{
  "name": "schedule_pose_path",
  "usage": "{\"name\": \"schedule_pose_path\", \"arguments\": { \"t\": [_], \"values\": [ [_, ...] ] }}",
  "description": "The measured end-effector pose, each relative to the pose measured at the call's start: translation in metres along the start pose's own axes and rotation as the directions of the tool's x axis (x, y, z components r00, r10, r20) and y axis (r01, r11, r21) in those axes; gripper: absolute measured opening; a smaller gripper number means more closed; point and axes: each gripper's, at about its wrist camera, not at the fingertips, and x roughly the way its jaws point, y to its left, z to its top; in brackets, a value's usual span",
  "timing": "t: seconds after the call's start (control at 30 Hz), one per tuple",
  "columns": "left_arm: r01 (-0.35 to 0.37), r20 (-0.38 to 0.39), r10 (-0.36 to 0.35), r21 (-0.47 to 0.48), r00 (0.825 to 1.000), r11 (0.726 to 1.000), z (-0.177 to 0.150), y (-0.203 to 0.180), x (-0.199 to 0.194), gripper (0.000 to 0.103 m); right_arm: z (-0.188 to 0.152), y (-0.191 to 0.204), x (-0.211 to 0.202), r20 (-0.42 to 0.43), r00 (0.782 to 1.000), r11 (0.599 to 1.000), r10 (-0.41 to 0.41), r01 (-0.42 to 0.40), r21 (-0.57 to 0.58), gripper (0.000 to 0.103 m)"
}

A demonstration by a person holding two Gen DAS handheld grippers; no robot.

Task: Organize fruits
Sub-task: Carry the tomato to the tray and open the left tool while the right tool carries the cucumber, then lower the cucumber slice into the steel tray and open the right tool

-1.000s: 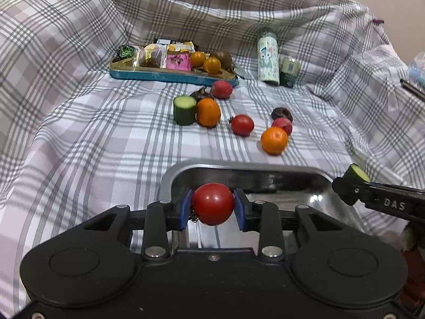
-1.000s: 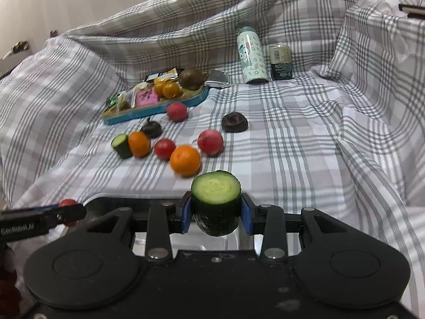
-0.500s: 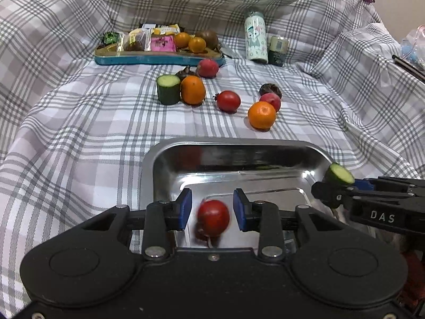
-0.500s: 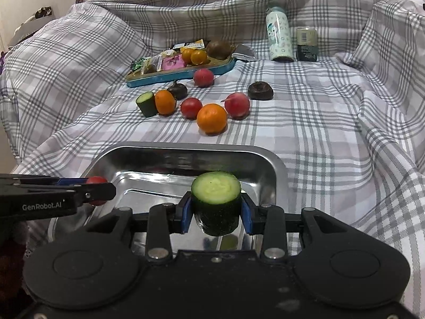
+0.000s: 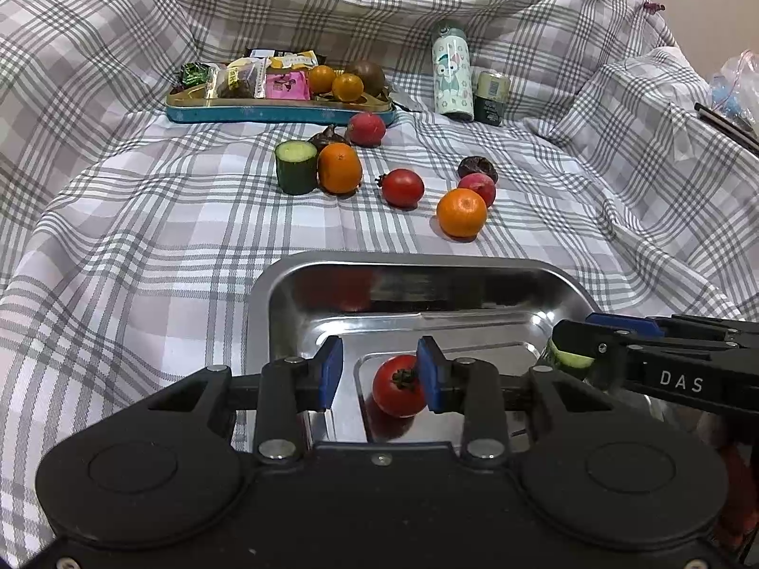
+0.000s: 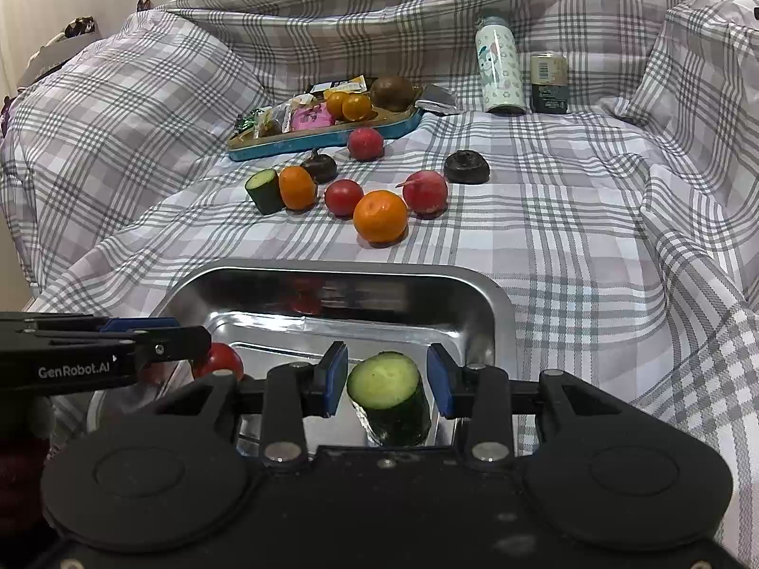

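Both your tongs, left (image 5: 379, 374) and right (image 6: 386, 377), gape, holding nothing; tomato (image 5: 397, 385), cucumber chunk (image 6: 390, 397) in tray (image 5: 258, 294). Rest loose at 12 o'clock.

A dark green cucumber chunk (image 6: 389, 398) sits tilted in a shiny steel tray (image 6: 479, 303), between the right gripper's (image 6: 386, 379) parted blue-padded jaws.
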Motion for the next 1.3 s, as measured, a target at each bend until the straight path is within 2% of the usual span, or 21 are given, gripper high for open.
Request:
{"name": "schedule_pose_path", "arguments": {
  "t": [0.47, 0.9, 1.03, 1.13, 1.3],
  "values": [
    [-0.019, 0.024, 0.020, -0.016, 1.000, 1.000, 0.002, 0.001, -0.003, 0.043, 0.001, -0.005, -0.001, 0.037, 0.999, 0.998, -0.029, 0.027, 0.055, 0.040],
    [-0.051, 0.029, 0.054, -0.098, 0.998, 0.994, 0.011, 0.015, -0.006, 0.043, 0.007, -0.010, 0.005, 0.016, 0.997, 0.994, -0.072, 0.071, 0.088, 0.040],
    [-0.051, 0.027, 0.054, -0.083, 0.998, 0.995, 0.017, 0.013, -0.007, 0.043, 0.010, -0.012, 0.008, -0.007, 0.997, 0.992, -0.079, 0.079, 0.097, 0.040],
    [-0.063, 0.053, 0.064, -0.034, 0.997, 0.997, 0.026, 0.008, -0.009, 0.043, 0.014, -0.013, 0.010, -0.020, 0.997, 0.993, -0.071, 0.072, 0.097, 0.040],
    [-0.091, 0.105, 0.088, 0.028, 0.991, 0.995, 0.050, 0.004, -0.004, 0.043, 0.029, -0.008, 0.009, 0.031, 0.996, 0.996, -0.088, 0.088, 0.030, 0.040]
  ]
}}
